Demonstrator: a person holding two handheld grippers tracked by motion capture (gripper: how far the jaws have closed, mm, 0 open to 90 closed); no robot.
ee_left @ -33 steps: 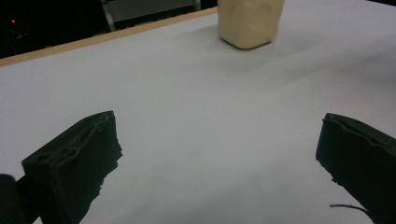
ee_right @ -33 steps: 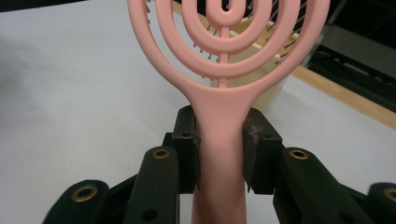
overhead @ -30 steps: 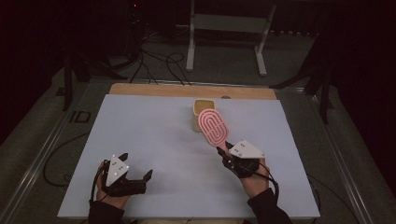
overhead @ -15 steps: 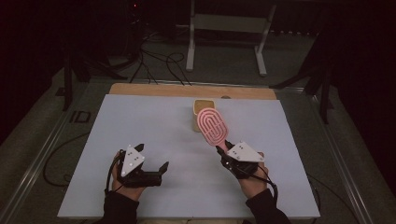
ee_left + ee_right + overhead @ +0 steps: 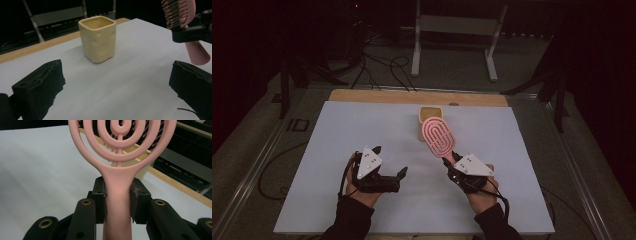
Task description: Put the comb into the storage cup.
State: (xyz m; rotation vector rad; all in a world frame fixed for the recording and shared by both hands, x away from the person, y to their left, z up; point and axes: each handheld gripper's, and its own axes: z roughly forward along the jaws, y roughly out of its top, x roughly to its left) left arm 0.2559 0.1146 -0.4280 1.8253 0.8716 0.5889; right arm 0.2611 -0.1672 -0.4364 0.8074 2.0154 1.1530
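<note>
While my right tool (image 5: 117, 195) clamps the handle of the one pink hairbrush (image 5: 439, 137), my left tool (image 5: 388, 178) hangs empty above the white tabletop (image 5: 337, 135) with its jaws wide apart. The brush's long axis runs up and away from my right hand, its oval head tilted over toward the single cream cup (image 5: 98, 38), which stands upright farther out, just beyond the head. Judging from that, the right hand is the nearer to the cup, with the left aimed straight at it.
</note>
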